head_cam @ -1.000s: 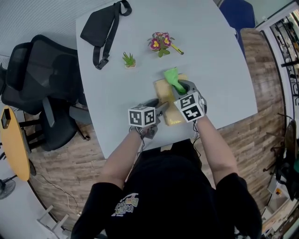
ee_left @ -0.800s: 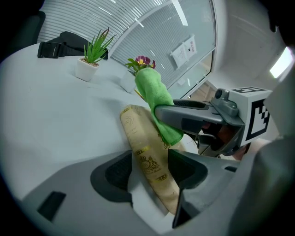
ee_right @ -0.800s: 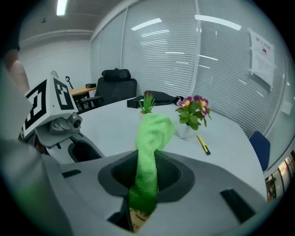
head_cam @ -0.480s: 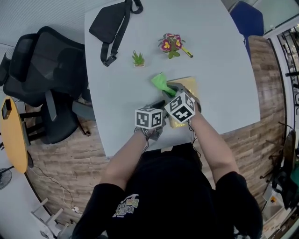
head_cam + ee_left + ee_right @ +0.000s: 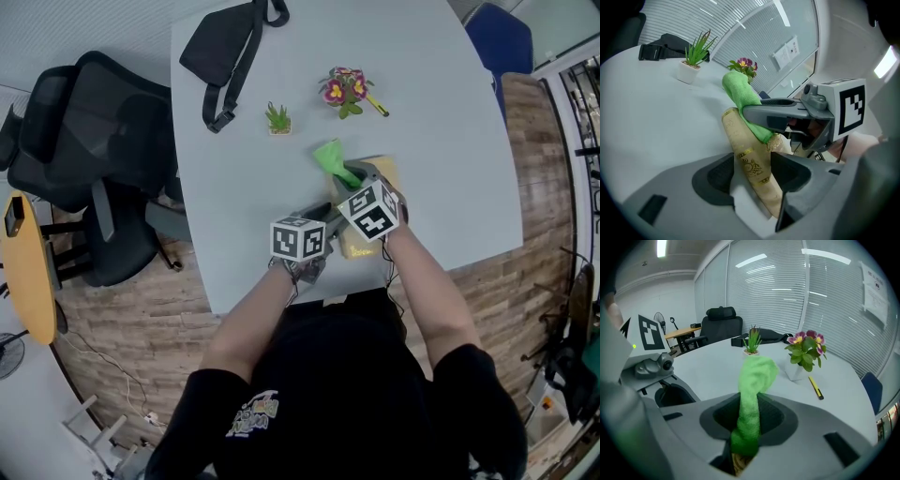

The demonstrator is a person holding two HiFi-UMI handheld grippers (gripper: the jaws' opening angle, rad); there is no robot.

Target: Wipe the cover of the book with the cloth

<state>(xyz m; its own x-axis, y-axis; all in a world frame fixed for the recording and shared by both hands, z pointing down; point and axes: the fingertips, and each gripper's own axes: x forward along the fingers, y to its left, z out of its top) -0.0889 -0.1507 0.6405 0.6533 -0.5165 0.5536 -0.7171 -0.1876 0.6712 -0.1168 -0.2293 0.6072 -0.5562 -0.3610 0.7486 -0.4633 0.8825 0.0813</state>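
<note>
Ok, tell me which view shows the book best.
The left gripper view: the book fills the middle, its gold-printed spine clamped between the left gripper's jaws. The head view shows only a tan patch behind the marker cubes; the right gripper view, a sliver under the green cloth.

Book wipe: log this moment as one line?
left tongs: shut on book | right tongs: shut on cloth | cloth: pressed against book | book: on table
</note>
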